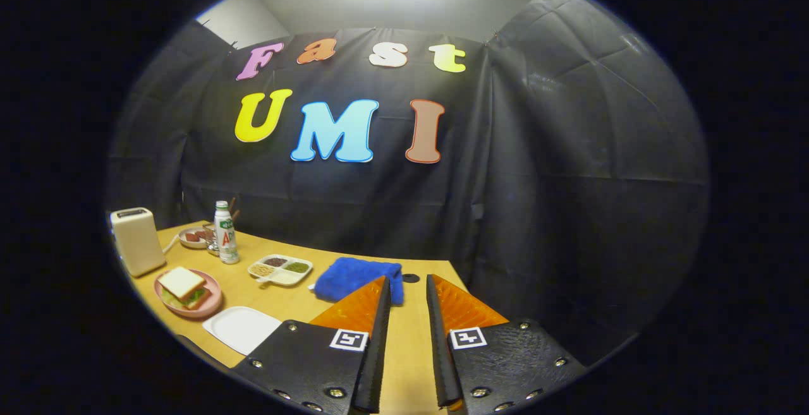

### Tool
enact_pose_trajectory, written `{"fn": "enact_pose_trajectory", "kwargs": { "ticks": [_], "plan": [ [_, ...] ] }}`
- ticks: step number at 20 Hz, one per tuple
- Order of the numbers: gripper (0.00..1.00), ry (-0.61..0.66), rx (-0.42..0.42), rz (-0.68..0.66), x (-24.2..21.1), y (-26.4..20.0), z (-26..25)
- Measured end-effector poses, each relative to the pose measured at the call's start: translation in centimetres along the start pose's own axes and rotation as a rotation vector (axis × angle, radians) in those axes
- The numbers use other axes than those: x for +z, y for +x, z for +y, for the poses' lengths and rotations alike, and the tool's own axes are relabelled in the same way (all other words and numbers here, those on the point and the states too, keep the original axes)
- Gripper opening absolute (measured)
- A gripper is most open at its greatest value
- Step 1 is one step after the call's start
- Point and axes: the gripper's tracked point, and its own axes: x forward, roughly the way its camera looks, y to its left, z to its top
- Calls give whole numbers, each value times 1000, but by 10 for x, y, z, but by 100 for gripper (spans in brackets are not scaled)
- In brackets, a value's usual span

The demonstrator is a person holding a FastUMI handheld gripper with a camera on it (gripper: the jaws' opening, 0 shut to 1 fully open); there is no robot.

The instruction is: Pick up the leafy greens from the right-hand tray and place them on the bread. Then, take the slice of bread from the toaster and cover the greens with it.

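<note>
1. Tongs [407,285]: fingers apart by a narrow gap, holding nothing, raised over the near end of the table [404,352].
2. Cloth [357,279]: blue, crumpled, just ahead of the left finger; that finger's tip overlaps its near edge.
3. Pink plate [188,295]: well to the left of the fingers. It carries a sandwich: top bread [181,282] over greens [196,295], whose leaves show at the edge.
4. Toaster [136,240]: cream, upright, beyond the pink plate at the table's far left.
5. White tray [241,328]: flat, just beside the pink plate, near the left finger's base.
6. Divided dish [280,269]: holds grains in separate compartments, between the cloth and the bottle.
7. Bottle [225,233]: upright, beyond the divided dish.
8. Small plate [193,237]: left of the bottle, contents too small to tell.
</note>
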Motion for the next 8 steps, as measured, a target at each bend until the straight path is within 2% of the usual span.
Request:
{"fn": "enact_pose_trajectory", "kwargs": {
  "ticks": [3, 8],
  "plan": [
    [33, -24, 6, -17, -14, 3, -35],
    [33, 47, 31, -50, -40, 19, -84]
  ]
}}
